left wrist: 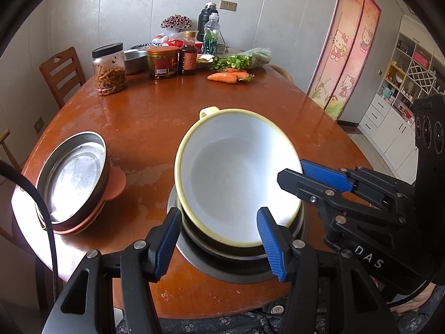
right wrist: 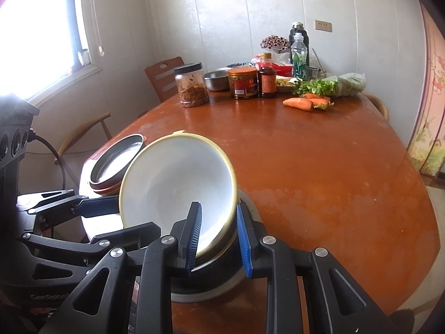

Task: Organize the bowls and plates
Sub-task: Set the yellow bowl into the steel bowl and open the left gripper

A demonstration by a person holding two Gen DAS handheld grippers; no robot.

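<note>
Bowl (left wrist: 236,175), white with a yellow rim, sat tilted on a dark pan (left wrist: 236,253) near the desk's (left wrist: 155,111) 6 o'clock edge; my right claw (right wrist: 218,239) was clamped on its rim, my left claw (left wrist: 219,245) apart around the pan, steel plates (left wrist: 73,178) at 9 o'clock

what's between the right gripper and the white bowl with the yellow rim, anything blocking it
Nothing visible. The right gripper is clamped on the near rim of the tilted white bowl with the yellow rim, one blue pad inside, one outside. The dark metal bowl sits underneath, not between them.
</note>
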